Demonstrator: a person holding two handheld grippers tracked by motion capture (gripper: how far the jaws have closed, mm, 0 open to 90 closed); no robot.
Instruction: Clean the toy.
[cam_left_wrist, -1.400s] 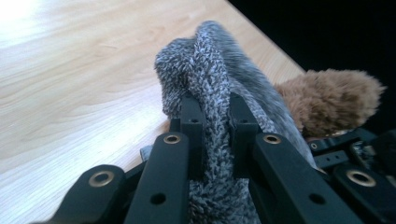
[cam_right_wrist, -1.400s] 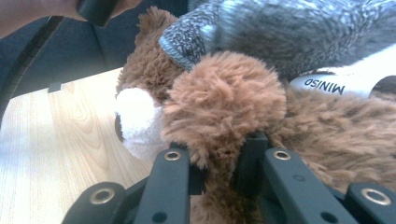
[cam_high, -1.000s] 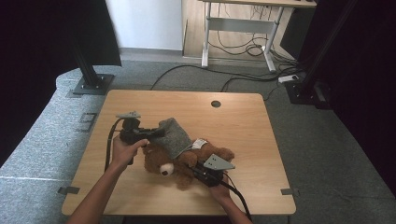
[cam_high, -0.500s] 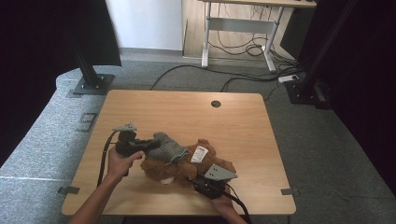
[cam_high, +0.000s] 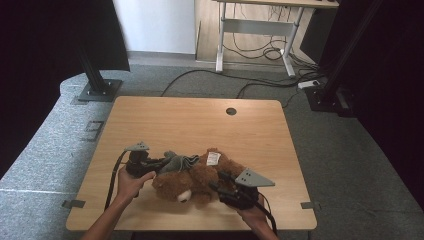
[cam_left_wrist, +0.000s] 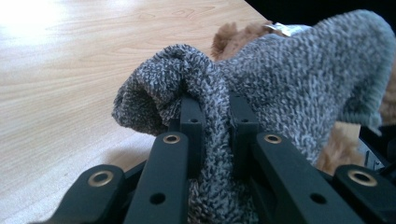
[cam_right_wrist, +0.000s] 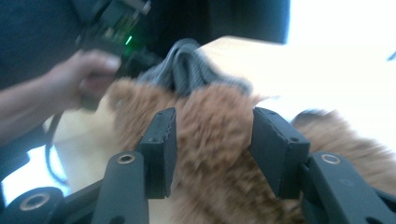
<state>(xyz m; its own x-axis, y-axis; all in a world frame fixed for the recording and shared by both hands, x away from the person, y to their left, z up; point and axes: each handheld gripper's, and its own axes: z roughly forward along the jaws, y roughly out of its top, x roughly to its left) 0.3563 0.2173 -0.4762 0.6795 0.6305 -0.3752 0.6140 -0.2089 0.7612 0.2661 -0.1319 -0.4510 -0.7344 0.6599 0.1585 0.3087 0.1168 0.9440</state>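
On the counter (cam_high: 150, 115): my teddy bear (cam_high: 200, 177) lies near its front edge.
Left claw (cam_high: 161, 163): clamped on grey knitted cloth (cam_left_wrist: 280, 88) draped over the bear.
Right claw (cam_right_wrist: 212, 140): jaws just opening, bear's fur between them, unpressed.

A light wooden surface (cam_high: 165, 120) is seen from above, with a round cable hole (cam_high: 230, 111) set near its far edge. Grey carpet (cam_high: 345, 150) is laid around it. A black stand base (cam_high: 97, 91) is placed on the floor beyond the far left corner. Farther back, a white-legged desk (cam_high: 255, 27) is set against the wall, and black cables (cam_high: 250, 82) are strewn across the floor under and before it. Dark curtains (cam_high: 45, 50) are hung at both sides.
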